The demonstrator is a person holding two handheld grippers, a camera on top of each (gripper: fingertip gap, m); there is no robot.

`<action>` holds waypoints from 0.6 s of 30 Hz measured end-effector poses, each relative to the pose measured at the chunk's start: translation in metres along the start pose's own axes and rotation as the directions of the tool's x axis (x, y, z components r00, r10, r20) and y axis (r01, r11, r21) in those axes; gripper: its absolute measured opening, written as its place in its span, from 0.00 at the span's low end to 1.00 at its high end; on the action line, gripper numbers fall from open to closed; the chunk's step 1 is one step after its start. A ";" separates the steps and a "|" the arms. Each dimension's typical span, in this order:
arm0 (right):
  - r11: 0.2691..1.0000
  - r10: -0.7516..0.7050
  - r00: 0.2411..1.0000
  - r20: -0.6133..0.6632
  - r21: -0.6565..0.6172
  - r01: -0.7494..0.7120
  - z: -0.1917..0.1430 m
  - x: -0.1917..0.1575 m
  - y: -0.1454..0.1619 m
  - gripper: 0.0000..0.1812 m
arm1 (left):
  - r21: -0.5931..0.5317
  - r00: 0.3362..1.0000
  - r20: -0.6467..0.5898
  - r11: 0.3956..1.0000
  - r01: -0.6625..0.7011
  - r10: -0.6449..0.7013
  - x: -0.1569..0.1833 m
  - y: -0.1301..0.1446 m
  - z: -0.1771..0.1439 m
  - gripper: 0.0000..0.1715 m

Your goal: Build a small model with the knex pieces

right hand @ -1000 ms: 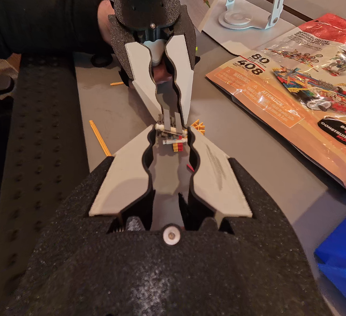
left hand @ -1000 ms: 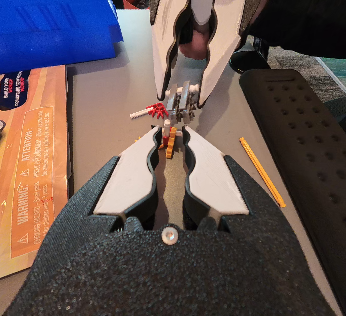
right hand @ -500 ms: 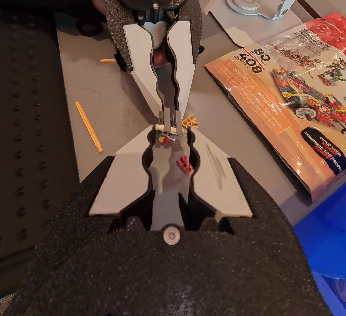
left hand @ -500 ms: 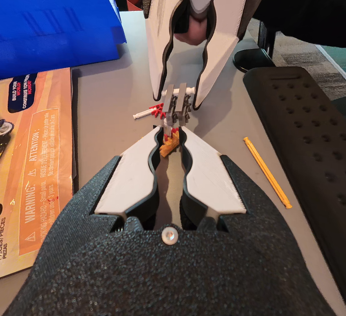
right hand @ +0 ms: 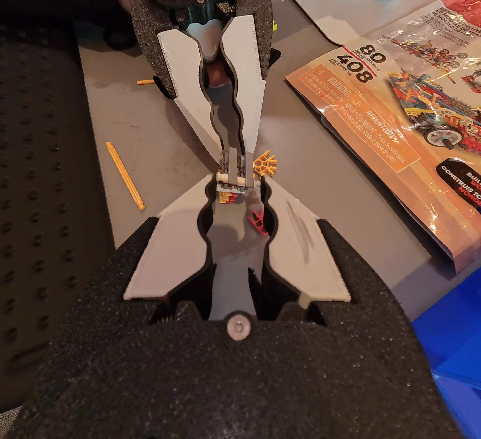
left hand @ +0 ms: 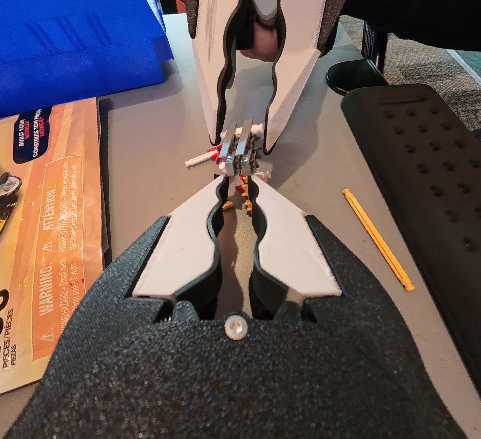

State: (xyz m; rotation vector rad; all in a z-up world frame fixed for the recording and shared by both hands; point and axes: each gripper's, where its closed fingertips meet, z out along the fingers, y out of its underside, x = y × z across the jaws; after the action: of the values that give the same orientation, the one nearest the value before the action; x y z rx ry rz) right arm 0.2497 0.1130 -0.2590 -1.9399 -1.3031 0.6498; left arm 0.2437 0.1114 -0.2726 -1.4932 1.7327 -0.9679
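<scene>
Above the grey table (left hand: 145, 192), the left gripper (left hand: 235, 179) and right gripper (right hand: 238, 179) both clench one small grey-and-white toy assembly (left hand: 238, 153) between them, a yellow rod (left hand: 377, 239) lying to its right.

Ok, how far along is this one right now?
Done: grey, white, red and yellow pieces are clipped together into one toy cluster. In hand: the left tongs and right tongs both grip that cluster from opposite sides over the table. Left: a yellow rod and a red connector lie loose, unattached.
</scene>
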 end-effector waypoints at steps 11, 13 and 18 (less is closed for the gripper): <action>1.000 -0.005 1.000 -0.009 0.026 0.006 -0.010 -0.004 -0.004 0.18 | -0.001 0.999 0.027 1.000 -0.024 0.024 -0.001 -0.001 -0.004 0.13; 1.000 -0.010 1.000 -0.028 0.025 0.011 -0.012 -0.002 -0.004 0.18 | -0.006 0.997 0.058 0.999 -0.042 0.043 -0.005 -0.001 -0.004 0.13; 1.000 0.001 0.998 -0.063 0.011 -0.001 -0.014 0.005 -0.004 0.18 | -0.052 0.993 0.116 0.999 -0.007 0.013 -0.016 0.004 0.002 0.13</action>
State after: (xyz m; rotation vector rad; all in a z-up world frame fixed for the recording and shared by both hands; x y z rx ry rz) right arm 0.2594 0.1146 -0.2470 -1.9368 -1.2576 0.5908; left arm 0.2457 0.1278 -0.2774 -1.5404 1.6916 -0.8196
